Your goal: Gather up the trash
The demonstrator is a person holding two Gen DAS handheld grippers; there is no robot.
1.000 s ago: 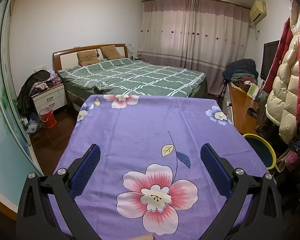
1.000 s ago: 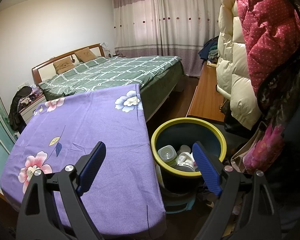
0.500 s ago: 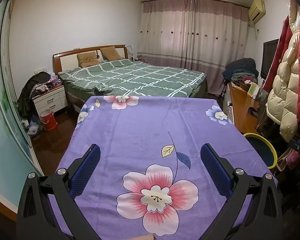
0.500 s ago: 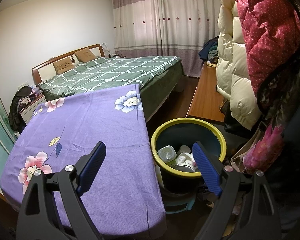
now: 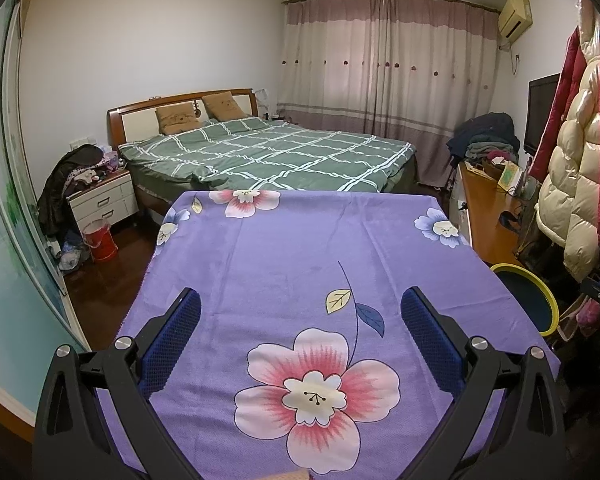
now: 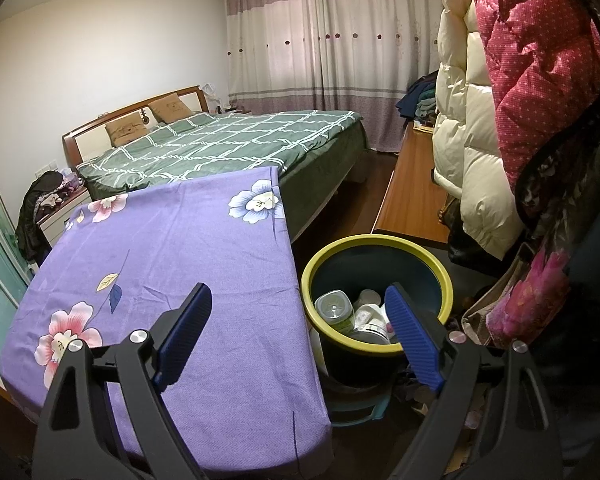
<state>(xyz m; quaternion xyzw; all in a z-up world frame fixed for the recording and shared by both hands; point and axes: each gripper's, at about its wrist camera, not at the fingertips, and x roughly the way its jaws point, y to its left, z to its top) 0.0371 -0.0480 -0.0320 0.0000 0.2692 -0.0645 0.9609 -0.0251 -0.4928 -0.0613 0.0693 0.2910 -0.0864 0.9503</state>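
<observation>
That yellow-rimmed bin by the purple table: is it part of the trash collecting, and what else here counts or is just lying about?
Part of the job:
- bin, beside the table
- bottle and other trash inside the bin
- left tongs and right tongs, both open and empty

Just lying about:
- purple cloth
- bed
- coats
- red bucket

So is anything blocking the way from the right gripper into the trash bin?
Nothing visible does. The right gripper is open and empty beside the table, and the bin stands uncovered, with bottles and cups already inside.
</observation>
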